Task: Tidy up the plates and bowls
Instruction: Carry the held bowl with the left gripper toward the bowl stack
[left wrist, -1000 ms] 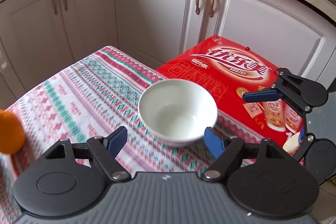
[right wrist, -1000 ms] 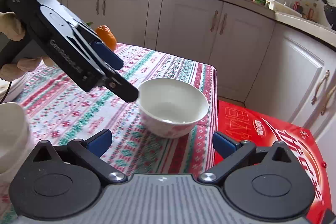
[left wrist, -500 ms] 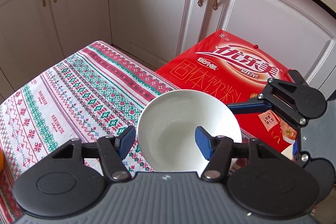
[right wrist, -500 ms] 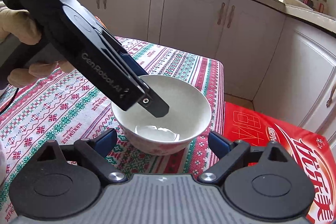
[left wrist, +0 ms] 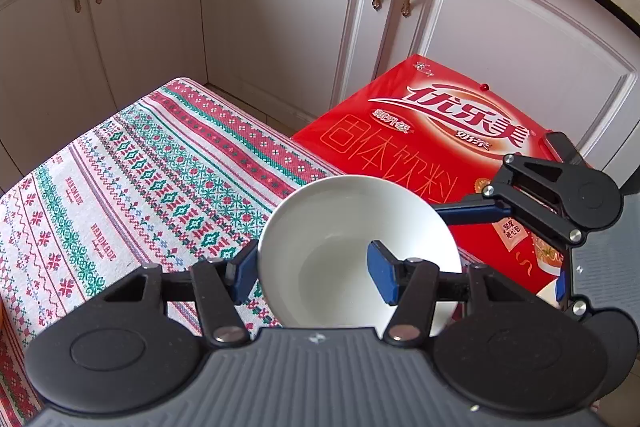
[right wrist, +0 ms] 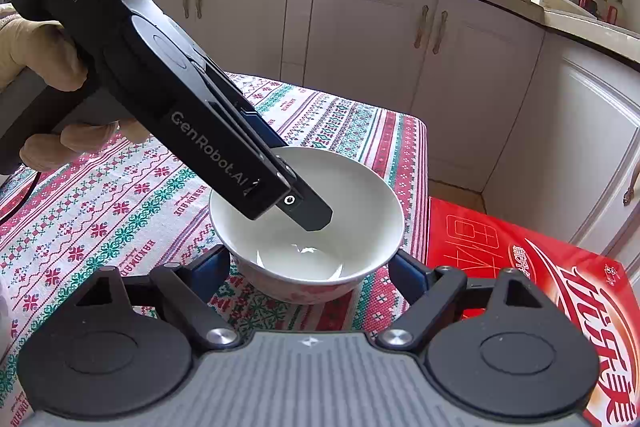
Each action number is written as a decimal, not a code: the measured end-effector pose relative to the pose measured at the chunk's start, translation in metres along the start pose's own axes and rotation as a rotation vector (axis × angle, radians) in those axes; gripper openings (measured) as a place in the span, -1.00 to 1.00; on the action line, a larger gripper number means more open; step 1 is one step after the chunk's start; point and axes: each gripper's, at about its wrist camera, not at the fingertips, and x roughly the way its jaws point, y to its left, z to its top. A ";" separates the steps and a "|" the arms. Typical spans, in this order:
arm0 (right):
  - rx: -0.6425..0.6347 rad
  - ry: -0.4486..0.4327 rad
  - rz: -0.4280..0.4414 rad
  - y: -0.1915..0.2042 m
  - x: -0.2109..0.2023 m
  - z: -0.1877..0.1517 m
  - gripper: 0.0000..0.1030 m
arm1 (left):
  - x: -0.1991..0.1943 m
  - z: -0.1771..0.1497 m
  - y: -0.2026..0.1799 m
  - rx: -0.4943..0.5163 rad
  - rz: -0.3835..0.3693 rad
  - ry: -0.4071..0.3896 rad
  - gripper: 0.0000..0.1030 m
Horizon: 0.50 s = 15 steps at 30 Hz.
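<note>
White bowl [left wrist: 352,247] sits upright near the corner of the desk [left wrist: 132,187], on the patterned cloth, close to the edge that faces the red box [left wrist: 440,143].

Your left gripper [left wrist: 312,275] comes at the bowl from above, tilted down. Its jaws straddle the near rim: one blue pad inside the bowl, the other outside against the wall. They have just closed and now pinch the rim. In the right wrist view the same gripper [right wrist: 308,211] shows as a black body slanting down into the bowl [right wrist: 340,187], with your left hand [right wrist: 44,63] wrapped round its handle.

Your right gripper [right wrist: 310,267] sits low at the bowl's near side, one finger on each flank of the body. Its jaws have just been narrowing with the bowl between them. The pad tips are hidden behind the bowl's curve, so you cannot tell whether they press on it yet.

Red box stands just beside the desk [right wrist: 120,211] corner, lower than its top. White cupboard doors [left wrist: 296,15] run behind both.
</note>
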 end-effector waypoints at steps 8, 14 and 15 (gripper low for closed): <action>-0.004 0.004 0.013 0.005 -0.009 0.002 0.74 | -0.012 -0.006 -0.006 0.000 0.002 0.003 0.10; -0.003 -0.005 0.026 0.012 -0.027 0.005 0.74 | -0.035 -0.012 -0.019 0.013 0.014 -0.015 0.10; -0.004 -0.008 0.027 0.015 -0.031 0.005 0.74 | -0.039 -0.013 -0.021 0.012 0.016 -0.018 0.10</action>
